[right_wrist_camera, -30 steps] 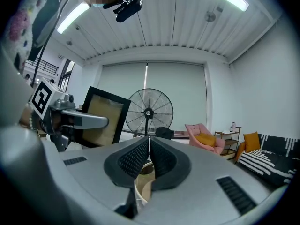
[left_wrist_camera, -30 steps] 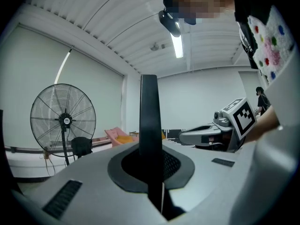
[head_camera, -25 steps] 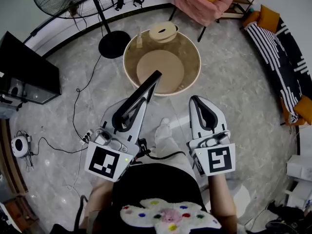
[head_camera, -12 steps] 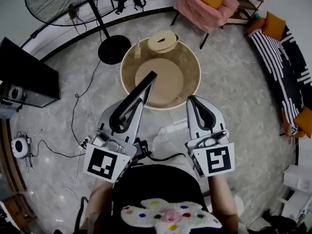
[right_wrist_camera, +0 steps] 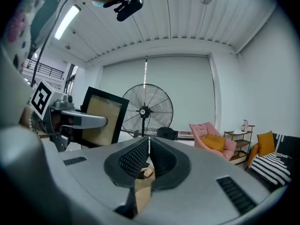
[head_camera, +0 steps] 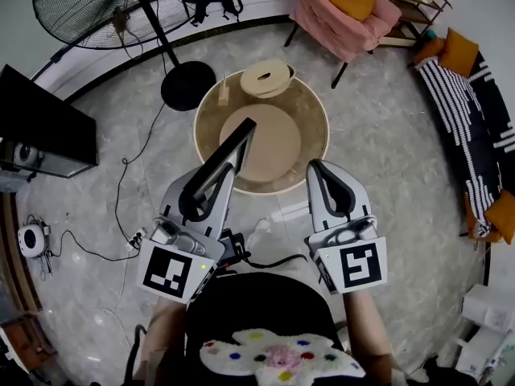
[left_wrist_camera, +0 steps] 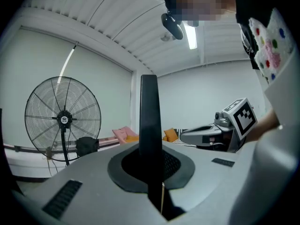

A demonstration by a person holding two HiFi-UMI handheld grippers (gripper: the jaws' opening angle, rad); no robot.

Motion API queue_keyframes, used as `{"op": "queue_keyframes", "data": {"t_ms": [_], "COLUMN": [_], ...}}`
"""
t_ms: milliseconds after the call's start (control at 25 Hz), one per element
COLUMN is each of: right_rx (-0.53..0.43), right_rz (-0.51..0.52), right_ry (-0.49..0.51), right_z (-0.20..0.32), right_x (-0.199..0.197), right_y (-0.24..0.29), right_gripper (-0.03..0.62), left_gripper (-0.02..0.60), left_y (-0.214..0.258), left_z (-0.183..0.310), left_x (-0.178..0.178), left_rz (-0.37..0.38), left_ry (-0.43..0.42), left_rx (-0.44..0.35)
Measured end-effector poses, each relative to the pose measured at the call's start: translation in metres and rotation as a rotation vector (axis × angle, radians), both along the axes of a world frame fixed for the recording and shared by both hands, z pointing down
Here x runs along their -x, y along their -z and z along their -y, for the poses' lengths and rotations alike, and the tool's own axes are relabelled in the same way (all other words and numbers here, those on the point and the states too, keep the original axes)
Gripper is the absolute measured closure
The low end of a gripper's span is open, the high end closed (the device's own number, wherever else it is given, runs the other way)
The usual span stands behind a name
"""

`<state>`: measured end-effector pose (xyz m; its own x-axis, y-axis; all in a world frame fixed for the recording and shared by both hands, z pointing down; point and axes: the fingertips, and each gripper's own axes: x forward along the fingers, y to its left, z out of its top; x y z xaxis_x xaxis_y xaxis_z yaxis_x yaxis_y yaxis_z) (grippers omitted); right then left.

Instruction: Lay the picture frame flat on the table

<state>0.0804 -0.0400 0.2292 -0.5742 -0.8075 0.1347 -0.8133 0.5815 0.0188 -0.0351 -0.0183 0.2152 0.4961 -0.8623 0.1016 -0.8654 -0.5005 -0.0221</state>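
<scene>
A black picture frame (head_camera: 234,146) with a tan panel stands on edge in my left gripper (head_camera: 216,180), which is shut on its lower rim. The frame's far end reaches over the near left part of the round wooden table (head_camera: 314,111). In the left gripper view the frame (left_wrist_camera: 150,121) shows edge-on as a dark upright bar between the jaws. My right gripper (head_camera: 328,177) is beside it at the table's near edge, shut with nothing in it. In the right gripper view the frame (right_wrist_camera: 101,116) and the left gripper (right_wrist_camera: 70,118) show at left.
On the table lie a large pale round board (head_camera: 269,143), a smaller round wooden piece (head_camera: 265,77) and a small bottle (head_camera: 224,87). A standing fan (head_camera: 96,10), a pink armchair (head_camera: 346,6), a striped sofa (head_camera: 475,111), a black screen (head_camera: 40,127) and floor cables (head_camera: 121,191) surround it.
Both grippers have moved forward towards the round table, the left one carrying the frame. The frame's far end now reaches further over the tabletop. Neither grip has changed.
</scene>
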Motion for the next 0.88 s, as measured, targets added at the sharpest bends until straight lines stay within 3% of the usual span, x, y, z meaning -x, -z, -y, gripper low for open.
{"op": "queue_keyframes", "data": {"t_ms": [440,640,880], "right_rx": [0.026,0.010,-0.003], "right_rz": [0.010,0.011,0.018], "right_ry": [-0.012,-0.034,-0.057], "right_z": [0.011,0.018,0.026], "right_x": [-0.002,0.006,0.013], "right_y": [-0.006,-0.002,0.004], "right_gripper": [0.557,0.557,0.557], "left_gripper": [0.558,0.558,0.558], "left_y": [-0.008,-0.003,0.001], "left_z": [0.010,0.020,0.029], "left_x": [-0.001,0.003,0.003], "left_rz": [-0.015,-0.012,-0.028], "left_ry": [-0.004,-0.046,-0.092], "left_rx": [0.062,0.034,0.056]}}
